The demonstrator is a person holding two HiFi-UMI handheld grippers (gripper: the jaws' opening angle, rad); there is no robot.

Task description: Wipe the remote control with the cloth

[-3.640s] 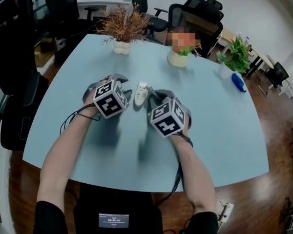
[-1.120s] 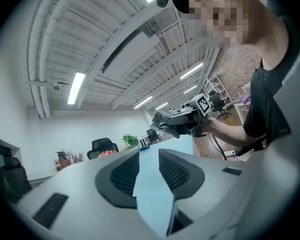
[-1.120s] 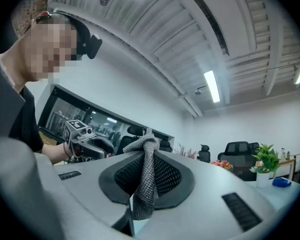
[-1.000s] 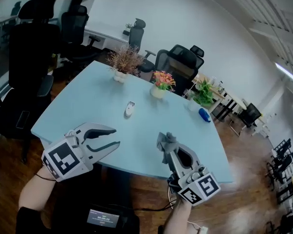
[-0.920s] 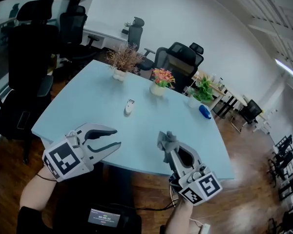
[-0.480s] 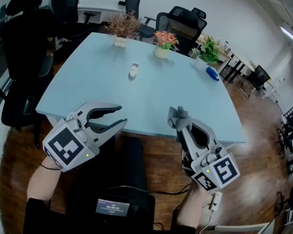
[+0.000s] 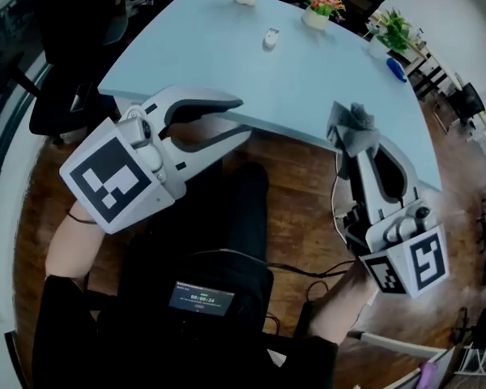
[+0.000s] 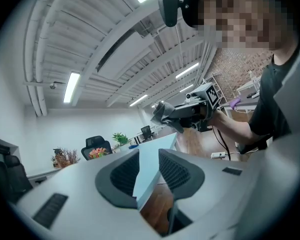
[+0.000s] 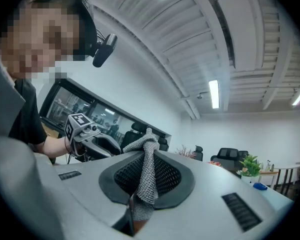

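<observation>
Blue table, potted plants; left fingers together, empty; right fingers round cloth

Pale blue table on wooden floor (office chairs around), strip lights overhead.

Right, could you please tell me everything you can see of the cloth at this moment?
The cloth is a small grey piece with a coarse, knitted-looking weave. It is pinched in the right gripper, whose jaws are shut on it. A bunched tuft sticks out past the fingertips, and a strip runs down between the pads. In the head view it is held up by the near edge of the light blue table, touching only the gripper, well away from the remote control.
</observation>
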